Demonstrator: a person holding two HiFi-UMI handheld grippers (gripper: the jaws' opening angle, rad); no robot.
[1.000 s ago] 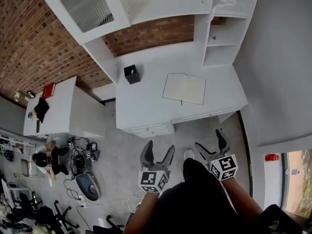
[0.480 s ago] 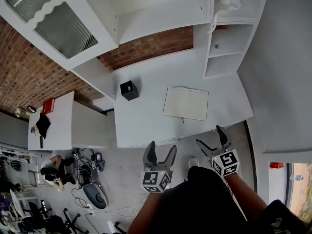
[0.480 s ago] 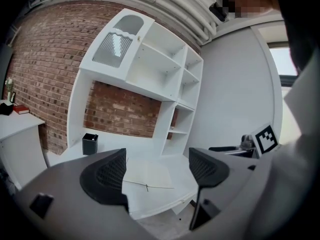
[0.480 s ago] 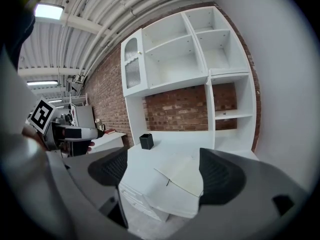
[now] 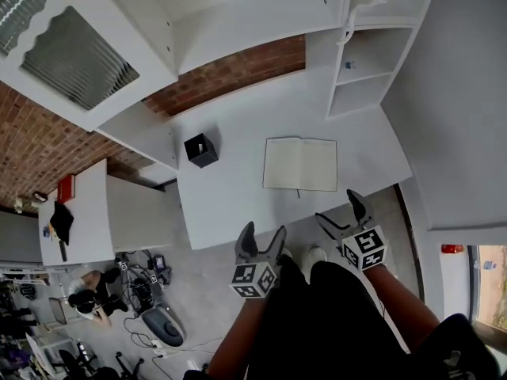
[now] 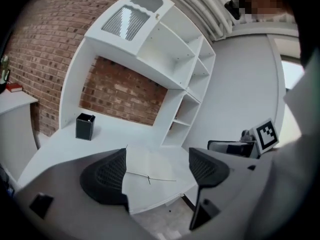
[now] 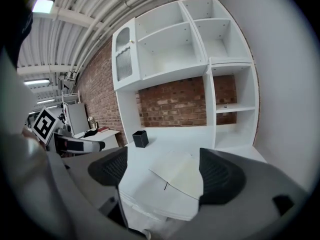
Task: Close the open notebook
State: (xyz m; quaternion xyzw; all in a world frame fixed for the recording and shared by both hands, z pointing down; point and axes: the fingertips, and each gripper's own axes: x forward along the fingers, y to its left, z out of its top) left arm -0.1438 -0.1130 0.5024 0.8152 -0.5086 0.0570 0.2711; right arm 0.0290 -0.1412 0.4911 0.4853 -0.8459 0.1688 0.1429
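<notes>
The notebook (image 5: 300,164) lies open and flat on the white bench (image 5: 230,200), on its right half and near the front edge, with both cream pages bare. A thin dark ribbon (image 5: 298,192) sticks out from its spine toward that edge. A black box (image 5: 201,150) stands well to the left of it, closer to the brick wall (image 5: 238,66). White shelves (image 5: 360,66) rise at the bench's right end.

The left hand-held gripper (image 5: 263,233) hangs just off the bench's front edge, over the floor (image 5: 206,279). Its jaws are spread wide with nothing between them. The right hand-held gripper (image 5: 339,209) is likewise wide open and empty. It is at the front edge, near the notebook's right front corner and apart from it.
</notes>
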